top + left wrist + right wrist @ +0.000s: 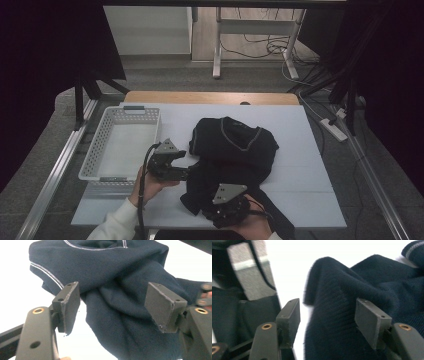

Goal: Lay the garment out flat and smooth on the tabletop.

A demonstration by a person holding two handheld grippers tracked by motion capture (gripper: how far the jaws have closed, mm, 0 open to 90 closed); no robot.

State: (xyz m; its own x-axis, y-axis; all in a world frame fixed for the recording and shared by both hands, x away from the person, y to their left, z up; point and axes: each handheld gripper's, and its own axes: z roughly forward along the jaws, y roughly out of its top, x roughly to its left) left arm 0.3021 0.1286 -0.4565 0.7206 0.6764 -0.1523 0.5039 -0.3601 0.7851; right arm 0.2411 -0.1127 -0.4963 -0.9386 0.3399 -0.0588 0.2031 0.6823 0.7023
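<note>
A dark navy knitted sweater [235, 145] with pale trim lies crumpled in the middle of the white table top [300, 130]. My left gripper [184, 173] is at its left edge, jaws open, with the sweater's fabric [117, 302] between and beyond them. My right gripper [220, 210] sits at the sweater's near edge, open, with a fold of the knit [332, 305] between its jaws. Neither gripper is closed on the cloth.
A white perforated basket [95, 155] stands at the table's left side, close to my left hand. A wooden table edge [210, 97] shows at the back. Beyond are metal rails, cables and a power strip [335, 127] on the floor.
</note>
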